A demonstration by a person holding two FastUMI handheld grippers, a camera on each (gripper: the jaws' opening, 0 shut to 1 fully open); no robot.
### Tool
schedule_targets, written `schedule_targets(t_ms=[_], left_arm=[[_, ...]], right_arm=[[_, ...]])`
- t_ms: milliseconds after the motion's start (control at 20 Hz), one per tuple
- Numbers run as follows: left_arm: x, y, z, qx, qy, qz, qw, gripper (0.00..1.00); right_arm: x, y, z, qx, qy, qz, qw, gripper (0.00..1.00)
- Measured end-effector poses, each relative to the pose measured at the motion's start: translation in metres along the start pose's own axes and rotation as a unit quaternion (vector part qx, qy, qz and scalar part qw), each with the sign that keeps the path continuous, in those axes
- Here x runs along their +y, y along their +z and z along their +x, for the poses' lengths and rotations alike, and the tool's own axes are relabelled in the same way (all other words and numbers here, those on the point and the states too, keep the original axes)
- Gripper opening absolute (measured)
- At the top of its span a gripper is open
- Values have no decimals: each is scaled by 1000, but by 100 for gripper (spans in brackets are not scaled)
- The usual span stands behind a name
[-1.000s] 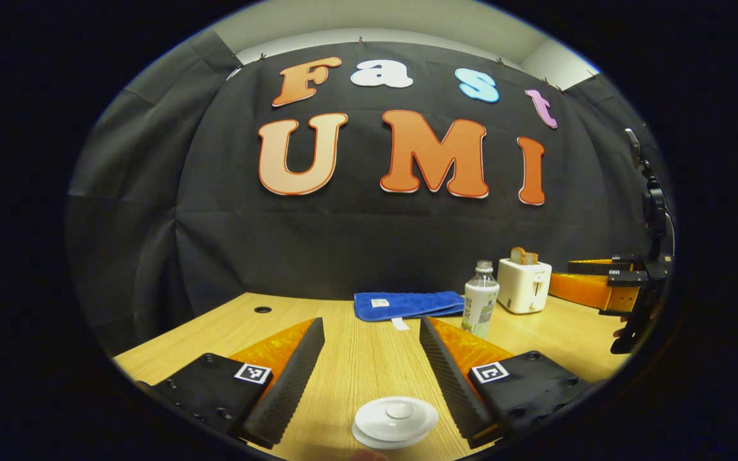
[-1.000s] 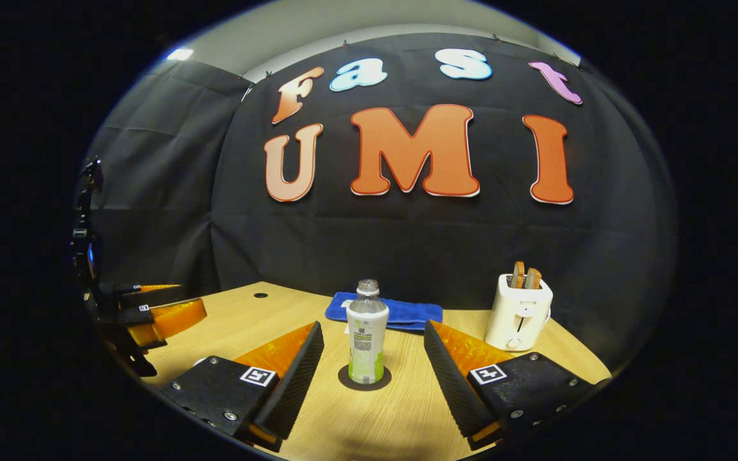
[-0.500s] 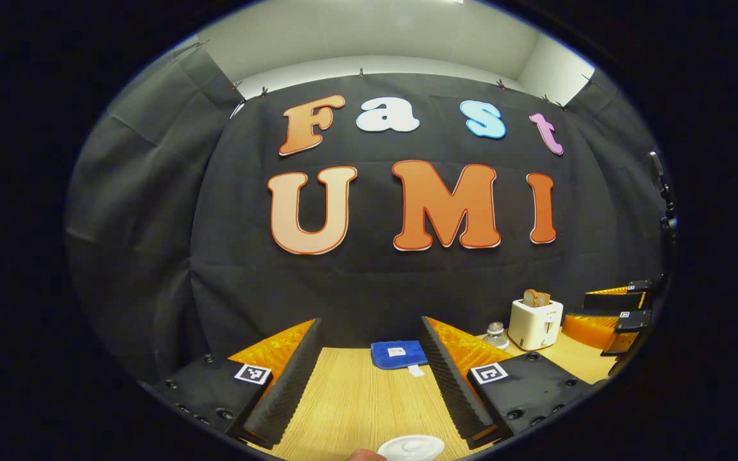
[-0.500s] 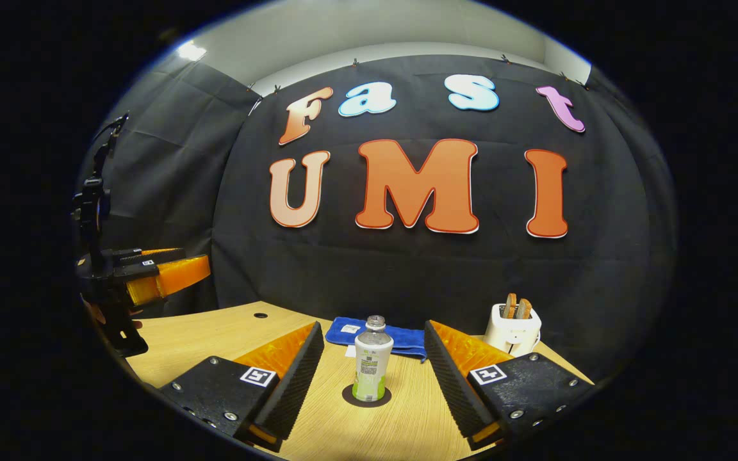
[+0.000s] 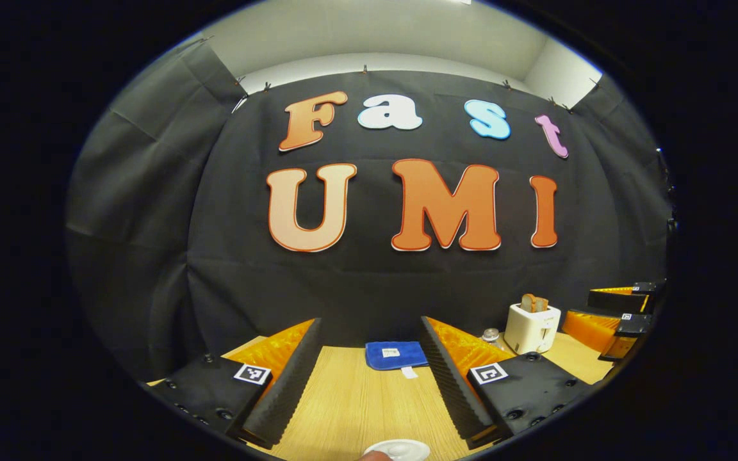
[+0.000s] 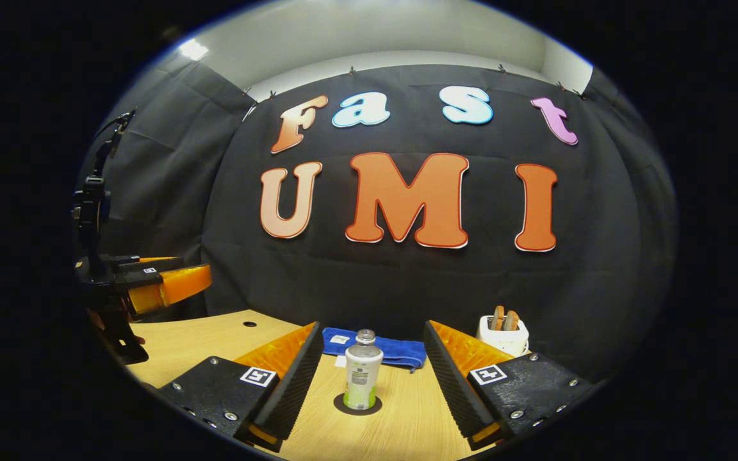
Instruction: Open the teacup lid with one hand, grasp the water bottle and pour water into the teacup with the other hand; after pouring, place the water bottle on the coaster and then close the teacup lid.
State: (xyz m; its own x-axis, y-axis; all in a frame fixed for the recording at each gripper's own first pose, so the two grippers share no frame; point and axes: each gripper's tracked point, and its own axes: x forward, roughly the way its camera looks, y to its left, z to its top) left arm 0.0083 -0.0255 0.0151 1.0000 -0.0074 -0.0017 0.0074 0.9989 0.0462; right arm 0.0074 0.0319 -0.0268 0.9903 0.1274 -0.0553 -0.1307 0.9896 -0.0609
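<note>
Clear plastic, the water bottle (image 6: 362, 370) stood upright on a dark round coaster (image 6: 357, 404), its long axis vertical and its cap pointing up, in the right gripper view. It sat between the two spread fingers of the right gripper (image 6: 372, 378), which touched nothing and held nothing. In the left gripper view only the bottle's cap end (image 5: 490, 335) showed past one finger, near a white toaster (image 5: 532, 328) with bread slices in its slots.

At the bottom edge of the left gripper view lay a white round lid (image 5: 397, 450), flat side down and knob up; whether a teacup sat under it could not be told. The left gripper (image 5: 370, 378) hung above the table with its fingers wide apart and empty, the lid lying below the gap between them.

Light wood-grain covered the table (image 5: 356, 403), and a folded blue cloth (image 5: 393, 354) lay toward its far edge. A small dark hole (image 6: 250, 324) marked the table on the far left of the right gripper view. Black cloth walled the booth behind, with pale wall and ceiling above it. Each gripper appeared at the side of the other's view, the left one (image 6: 151, 285) raised above the table.
</note>
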Motion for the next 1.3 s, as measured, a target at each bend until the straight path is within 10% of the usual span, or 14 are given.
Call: schedule_targets(t_ms=[1300], left_arm=[[5, -14, 0, -7, 10, 2, 1000, 97]], right_arm=[[-6, 0, 3, -9, -12, 7, 1000, 94]])
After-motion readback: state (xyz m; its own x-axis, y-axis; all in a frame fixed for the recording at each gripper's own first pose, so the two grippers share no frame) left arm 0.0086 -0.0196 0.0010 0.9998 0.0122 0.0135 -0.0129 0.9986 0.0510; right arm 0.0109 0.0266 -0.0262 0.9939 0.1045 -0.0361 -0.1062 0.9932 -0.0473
